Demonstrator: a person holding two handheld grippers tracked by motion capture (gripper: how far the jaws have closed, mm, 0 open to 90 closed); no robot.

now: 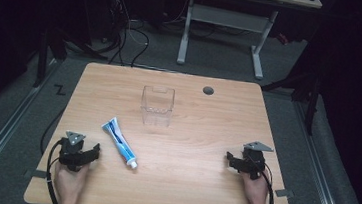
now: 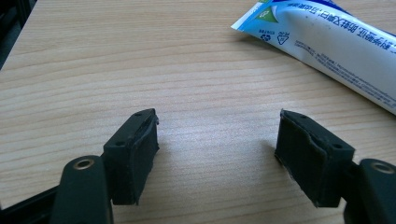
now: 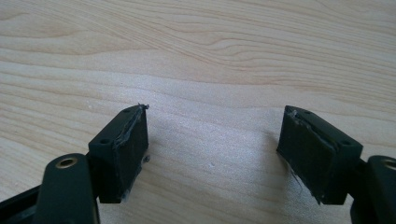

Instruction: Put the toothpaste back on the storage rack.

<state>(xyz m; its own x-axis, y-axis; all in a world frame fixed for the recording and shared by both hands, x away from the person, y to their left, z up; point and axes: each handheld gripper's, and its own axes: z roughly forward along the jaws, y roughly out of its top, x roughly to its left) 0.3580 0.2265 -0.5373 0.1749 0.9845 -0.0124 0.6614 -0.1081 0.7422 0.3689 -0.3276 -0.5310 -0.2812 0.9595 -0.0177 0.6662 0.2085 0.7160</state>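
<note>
Wooden surface (image 1: 191, 133), high view: toothpaste tube (image 1: 120, 142) lying just right of left tool (image 1: 95, 150); clear box (image 1: 157, 106) beyond; right tool (image 1: 228, 159) well apart; left gripper view: jaws spread, empty, tube (image 2: 327, 37) ahead; right gripper view: jaws spread, empty.

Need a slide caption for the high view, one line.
Both open hand-held grippers, left and right, rest on the table; a toothpaste tube lies before a clear box.

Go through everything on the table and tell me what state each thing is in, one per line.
Toothpaste tube: lying flat, cap on, untouched.
Clear container: upright, open-topped, empty.
Left gripper: open, nothing between its jaws, near the tube.
Right gripper: open, over bare wood.
</note>
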